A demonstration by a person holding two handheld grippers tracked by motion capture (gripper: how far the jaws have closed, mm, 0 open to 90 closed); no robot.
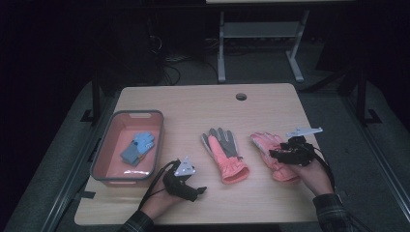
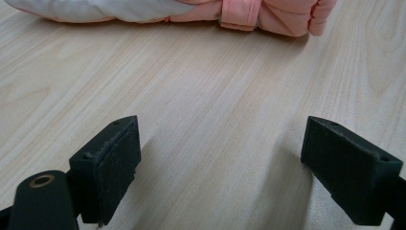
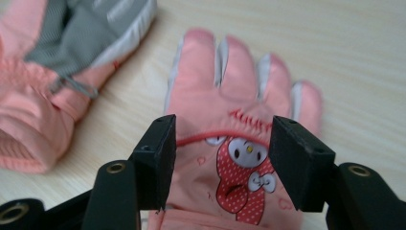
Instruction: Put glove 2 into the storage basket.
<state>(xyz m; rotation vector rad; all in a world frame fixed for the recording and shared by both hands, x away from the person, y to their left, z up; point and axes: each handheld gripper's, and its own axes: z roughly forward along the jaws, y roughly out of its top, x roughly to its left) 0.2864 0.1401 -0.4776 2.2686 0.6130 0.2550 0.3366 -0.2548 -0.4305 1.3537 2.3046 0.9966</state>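
Note:
Two pink winter gloves lie on the wooden table (image 1: 193, 108). The middle glove (image 1: 225, 152) shows its grey palm. The right glove (image 1: 265, 141) lies back up, with a cartoon patch (image 3: 242, 177) on it. My right gripper (image 1: 275, 154) hovers over this glove's wrist end; its jaws (image 3: 220, 139) stand apart on either side of the patch, and the pads do not press the fabric. My left gripper (image 1: 198, 190) rests near the front edge with its open jaws (image 2: 220, 148) over bare wood, and the middle glove's cuff (image 2: 239, 12) lies beyond them.
A grey-rimmed pink basket (image 1: 102, 157) stands at the left with a blue pair of gloves (image 1: 138, 147) inside. A cable hole (image 1: 241, 96) sits near the far edge. A white desk frame (image 1: 261, 43) stands on the floor behind the table.

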